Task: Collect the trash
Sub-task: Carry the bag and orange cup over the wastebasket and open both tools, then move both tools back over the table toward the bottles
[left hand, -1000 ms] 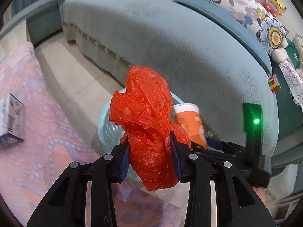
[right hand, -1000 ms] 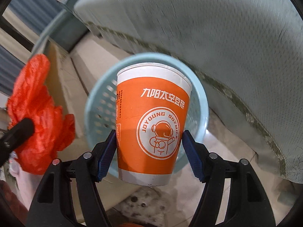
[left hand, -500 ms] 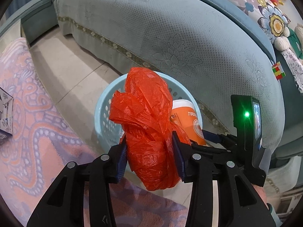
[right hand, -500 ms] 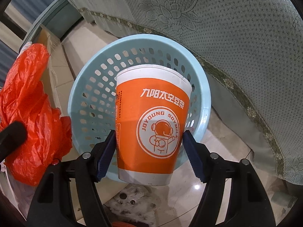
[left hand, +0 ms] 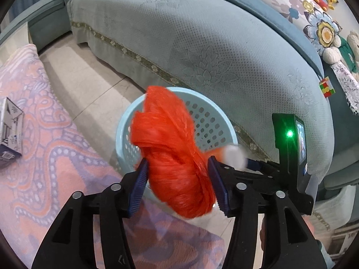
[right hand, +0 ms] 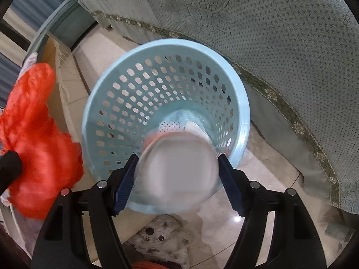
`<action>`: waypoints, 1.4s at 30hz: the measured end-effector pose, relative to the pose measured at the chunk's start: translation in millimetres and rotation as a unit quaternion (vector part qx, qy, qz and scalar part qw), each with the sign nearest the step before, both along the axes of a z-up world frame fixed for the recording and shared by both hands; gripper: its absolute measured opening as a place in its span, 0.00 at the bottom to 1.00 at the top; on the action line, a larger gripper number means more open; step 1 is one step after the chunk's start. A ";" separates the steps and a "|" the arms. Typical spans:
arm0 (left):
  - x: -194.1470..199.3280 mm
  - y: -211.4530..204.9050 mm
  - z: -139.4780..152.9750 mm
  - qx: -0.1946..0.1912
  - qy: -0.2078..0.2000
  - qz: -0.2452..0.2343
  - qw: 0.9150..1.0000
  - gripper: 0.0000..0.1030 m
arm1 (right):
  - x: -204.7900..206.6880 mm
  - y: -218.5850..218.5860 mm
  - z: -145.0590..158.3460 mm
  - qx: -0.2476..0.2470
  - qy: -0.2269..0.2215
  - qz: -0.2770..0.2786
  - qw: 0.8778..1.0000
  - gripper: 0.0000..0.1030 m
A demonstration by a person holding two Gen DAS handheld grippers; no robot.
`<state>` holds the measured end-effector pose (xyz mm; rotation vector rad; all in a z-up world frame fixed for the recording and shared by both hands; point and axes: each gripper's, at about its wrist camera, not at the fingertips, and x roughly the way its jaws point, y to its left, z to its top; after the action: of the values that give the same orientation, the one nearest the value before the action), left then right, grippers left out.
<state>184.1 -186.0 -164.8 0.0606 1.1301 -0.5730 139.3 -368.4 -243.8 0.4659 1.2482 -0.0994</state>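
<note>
My left gripper (left hand: 178, 182) has opened around a crumpled red plastic bag (left hand: 172, 152), which is blurred with motion above a light blue perforated basket (left hand: 208, 121). My right gripper (right hand: 177, 179) is open, and the orange paper cup (right hand: 179, 168) is blurred between the jaws, tipping bottom-first toward me over the basket (right hand: 139, 94). The red bag also shows at the left in the right wrist view (right hand: 36, 139). The cup's white end shows blurred in the left wrist view (left hand: 233, 159).
A teal sofa (left hand: 202, 44) with a patterned cover stands right behind the basket. A pink and purple blanket (left hand: 44, 157) covers the surface at the left, with a small box (left hand: 10, 130) on it. A grey plush toy (right hand: 161, 244) lies on the tiled floor.
Both grippers moved over the basket and opened. The cup has tipped and is dropping from the right gripper. The red bag is slipping from the left gripper.
</note>
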 end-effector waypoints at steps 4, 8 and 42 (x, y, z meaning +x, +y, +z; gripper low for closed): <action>-8.2 11.9 15.7 -0.013 -0.015 0.006 1.000 0.56 | -3.8 2.7 16.2 -0.004 -0.014 0.004 1.000 0.66; -16.4 25.6 32.5 -0.018 -0.033 0.015 0.999 0.62 | -9.1 7.8 34.0 -0.004 -0.029 0.008 1.000 0.66; -127.3 436.0 90.9 -0.064 -0.090 0.521 0.846 0.72 | -21.8 290.3 183.8 -0.002 -0.256 0.305 0.917 0.36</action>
<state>56.8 250.0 -73.9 -0.5841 0.7780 0.3389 117.5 -78.1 -60.0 0.0661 0.8246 0.5224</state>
